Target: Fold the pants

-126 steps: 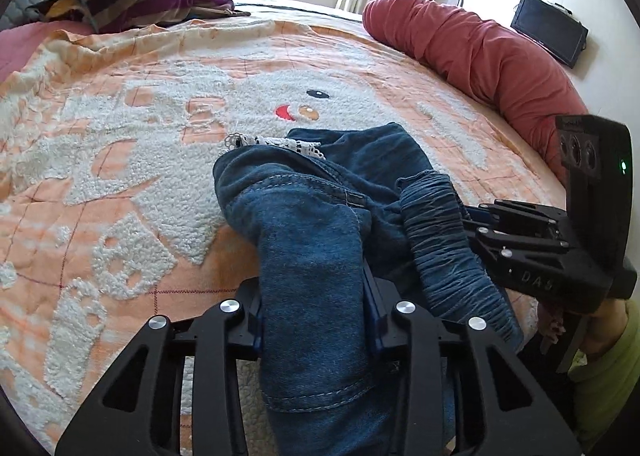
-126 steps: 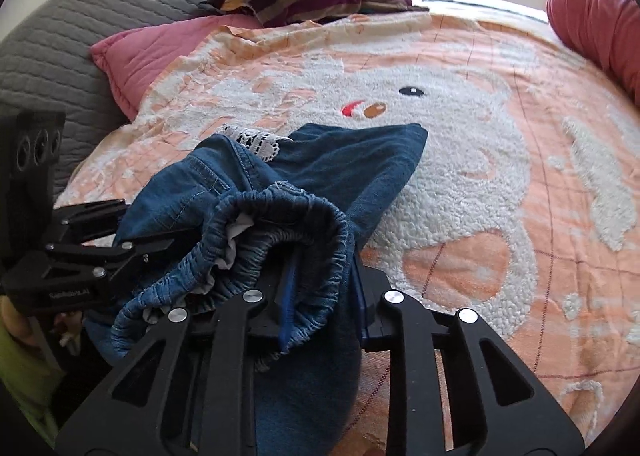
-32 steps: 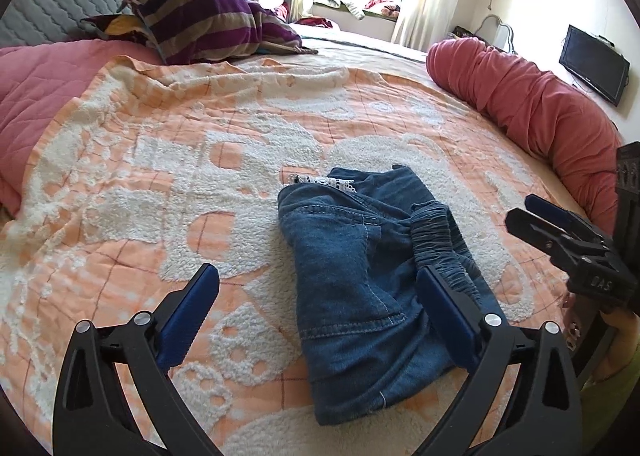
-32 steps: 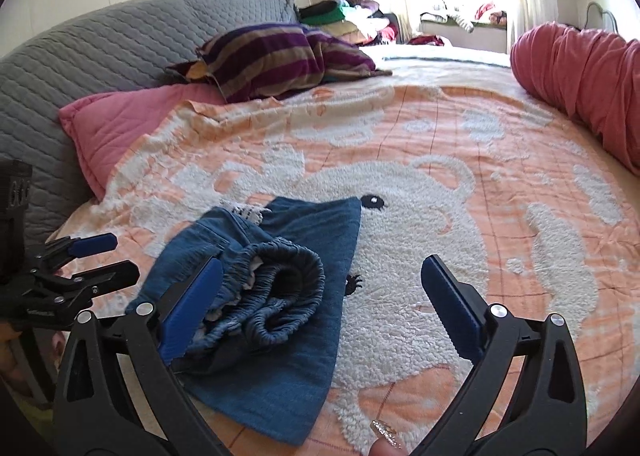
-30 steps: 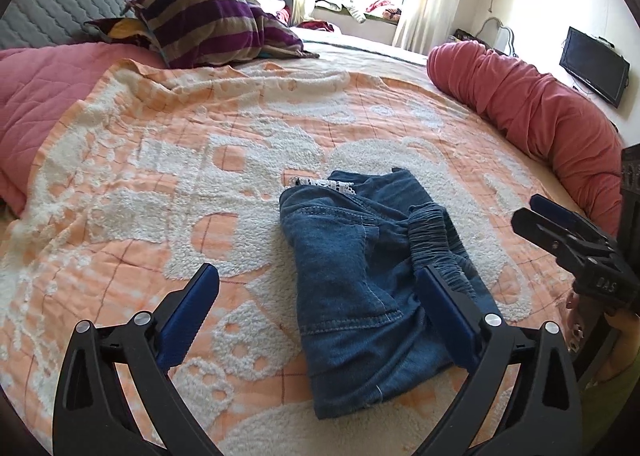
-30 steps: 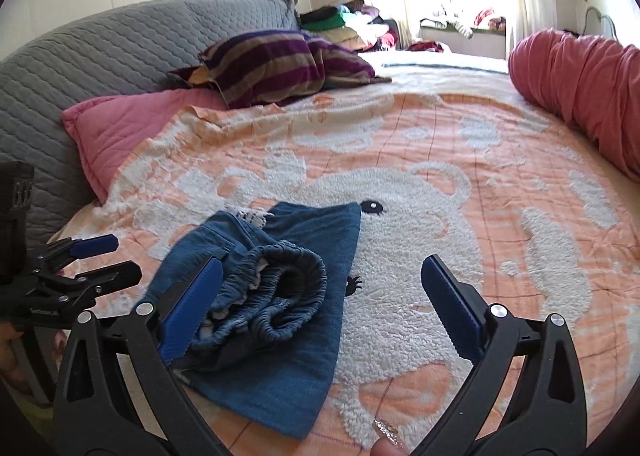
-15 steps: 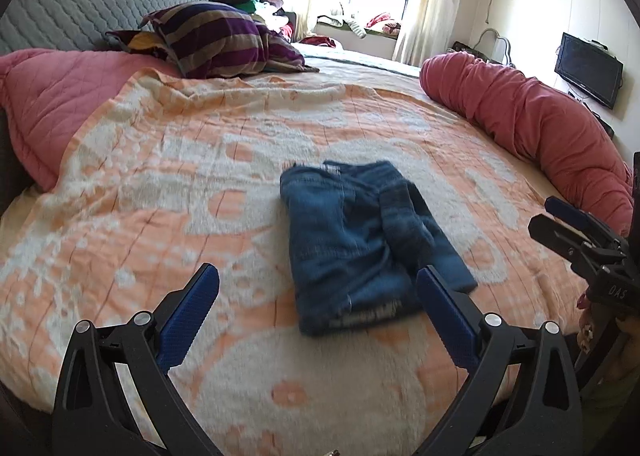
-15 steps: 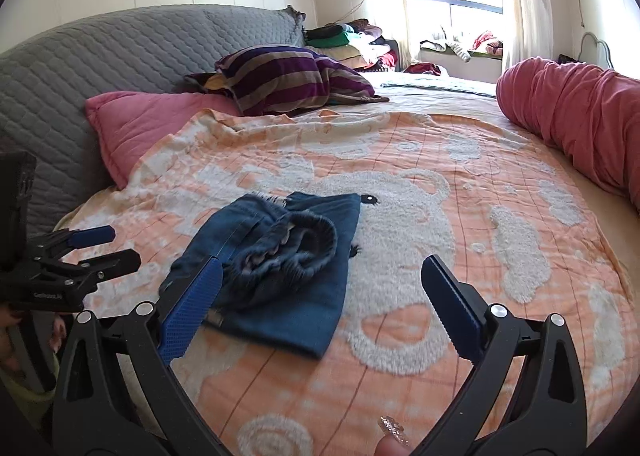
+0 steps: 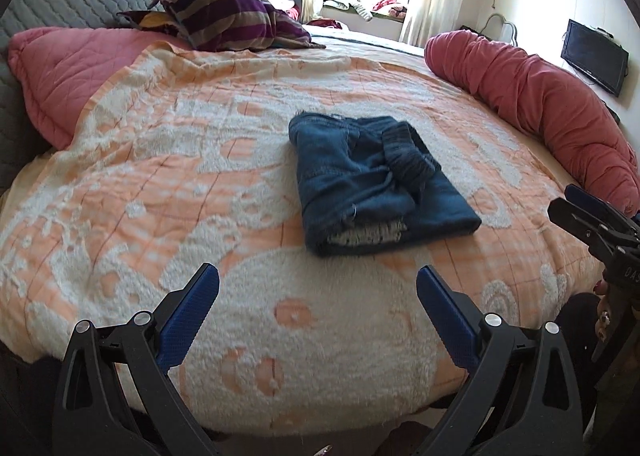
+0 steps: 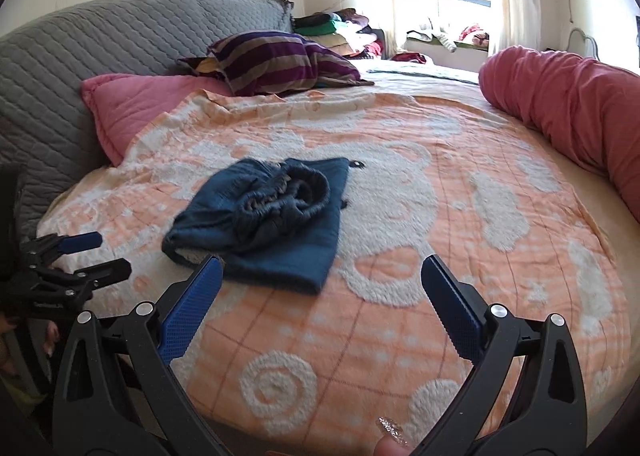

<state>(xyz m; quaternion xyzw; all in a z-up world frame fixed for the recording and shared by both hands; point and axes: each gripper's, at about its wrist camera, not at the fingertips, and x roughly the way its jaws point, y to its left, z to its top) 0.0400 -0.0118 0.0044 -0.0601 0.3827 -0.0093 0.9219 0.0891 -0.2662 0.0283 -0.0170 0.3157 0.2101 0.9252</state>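
Blanket (image 9: pixel 168 192) in orange and white covers the bed from the pink pillow (image 9: pixel 68 68) at the left edge to the long red bolster (image 9: pixel 552 104) along the right edge, with bare blanket on every side of the pants (image 9: pixel 372 180), which lie folded in a compact denim stack near the middle. Left gripper (image 9: pixel 318 302) hangs over the near edge, well apart from the pants, jaws wide apart and holding nothing; right gripper (image 10: pixel 322 292) likewise has its jaws spread wide and empty, just short of the stack's near corner
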